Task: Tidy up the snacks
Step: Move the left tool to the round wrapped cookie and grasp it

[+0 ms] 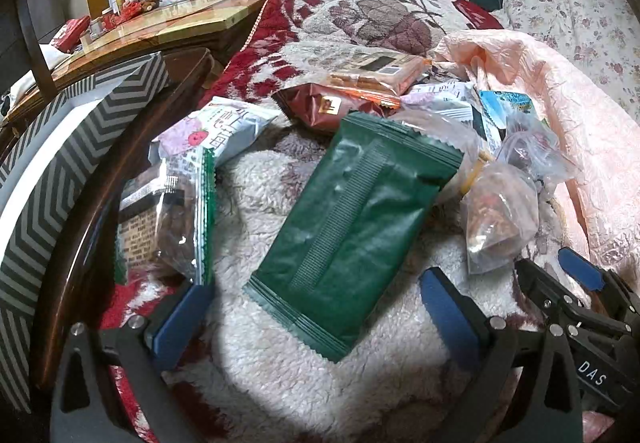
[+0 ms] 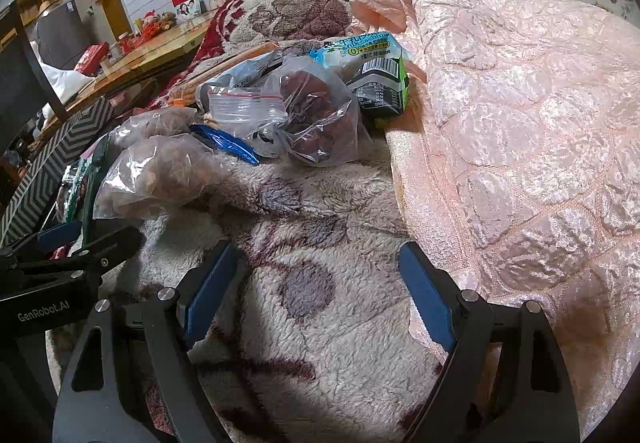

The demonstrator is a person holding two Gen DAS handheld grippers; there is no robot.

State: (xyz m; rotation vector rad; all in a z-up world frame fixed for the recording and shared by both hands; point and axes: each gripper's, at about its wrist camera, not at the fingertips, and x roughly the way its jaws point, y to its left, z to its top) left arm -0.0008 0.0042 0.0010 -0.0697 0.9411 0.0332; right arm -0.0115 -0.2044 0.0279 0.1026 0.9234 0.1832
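The green pack (image 1: 352,227) is lying on the blanket (image 1: 248,383) dead ahead of the left gripper (image 1: 320,319) — long axis slanting away rightward — both grippers spread empty, the right gripper (image 2: 316,291) facing bare fleece

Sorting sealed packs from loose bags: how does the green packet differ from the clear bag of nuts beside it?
The green packet is opaque and flat, with crimped factory seals; the clear bag of nuts is see-through and lumpy, showing its brownish contents. The packet looks larger. Both lie on the fleece blanket, ungripped.
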